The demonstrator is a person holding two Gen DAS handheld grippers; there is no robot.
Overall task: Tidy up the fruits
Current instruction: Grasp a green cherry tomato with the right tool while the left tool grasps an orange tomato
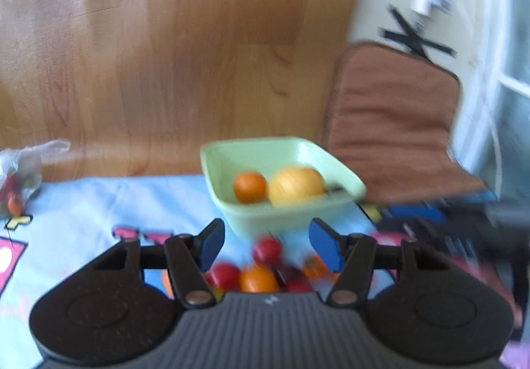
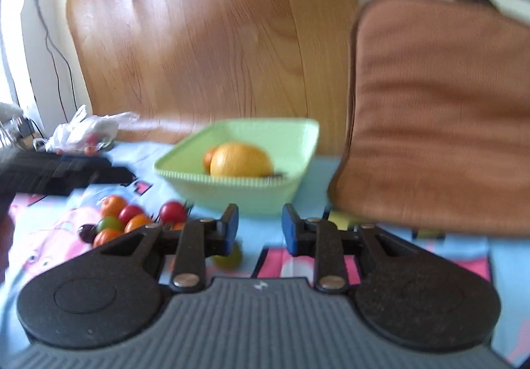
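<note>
Lemon (image 2: pixel 241 160) in green bowl (image 2: pixel 291 137), long axis approx left-right, level.

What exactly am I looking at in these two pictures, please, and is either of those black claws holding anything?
Each picture comes from a camera on a handheld two-finger gripper, looking along its blue-tipped fingers. A person carries one in each hand. The left gripper hangs open over a cluster of cherry tomatoes on a cartoon-print tablecloth. The right gripper is also open, holding nothing; a greenish tomato lies below it. Beyond sits a pale green bowl with an orange and a larger yellow fruit. A plastic bag lies farther left.
</note>
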